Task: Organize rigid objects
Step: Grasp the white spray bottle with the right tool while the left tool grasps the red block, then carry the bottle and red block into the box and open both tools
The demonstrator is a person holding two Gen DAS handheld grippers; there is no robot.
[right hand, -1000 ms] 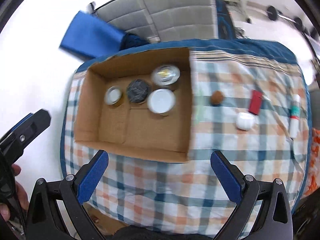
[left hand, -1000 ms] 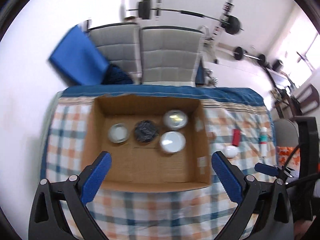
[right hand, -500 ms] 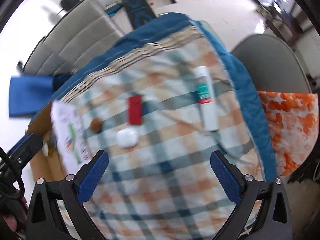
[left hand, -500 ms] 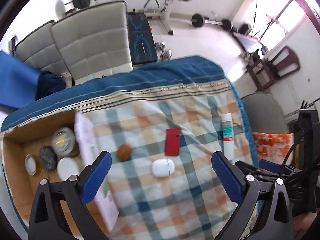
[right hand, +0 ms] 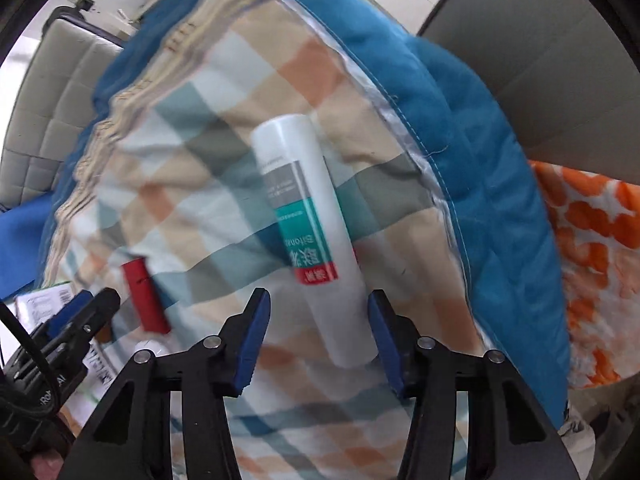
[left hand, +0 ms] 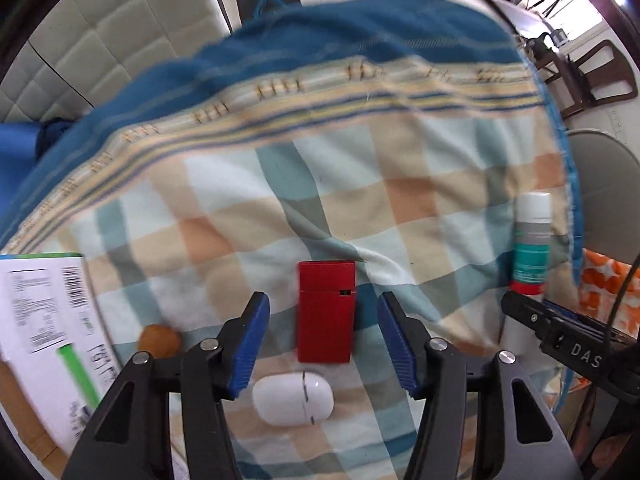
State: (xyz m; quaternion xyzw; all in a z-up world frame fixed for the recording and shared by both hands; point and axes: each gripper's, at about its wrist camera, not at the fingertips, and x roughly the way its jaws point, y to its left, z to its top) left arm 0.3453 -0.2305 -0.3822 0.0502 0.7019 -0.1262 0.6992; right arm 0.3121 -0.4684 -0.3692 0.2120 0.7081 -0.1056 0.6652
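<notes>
My left gripper [left hand: 324, 312] is open, its blue pads on either side of a flat red box [left hand: 326, 310] lying on the checked blanket [left hand: 400, 184]. A white oval case [left hand: 293, 399] lies just below it and a small brown ball [left hand: 159, 340] to its left. My right gripper [right hand: 318, 312] is open around the lower end of a white tube with a teal and red label [right hand: 308, 220], lying flat. The tube also shows at the right of the left wrist view [left hand: 530, 240], and the red box at the left of the right wrist view [right hand: 144, 298].
The cardboard box's printed white flap [left hand: 44, 320] is at the left edge. The blanket's blue border [right hand: 460, 120] marks the table's far and right edges. A grey chair [right hand: 540, 60] and orange patterned fabric [right hand: 592, 260] lie beyond the right edge.
Both grippers have swung right from the cardboard box and dropped low. The left now straddles the red box, the right straddles the white tube.
</notes>
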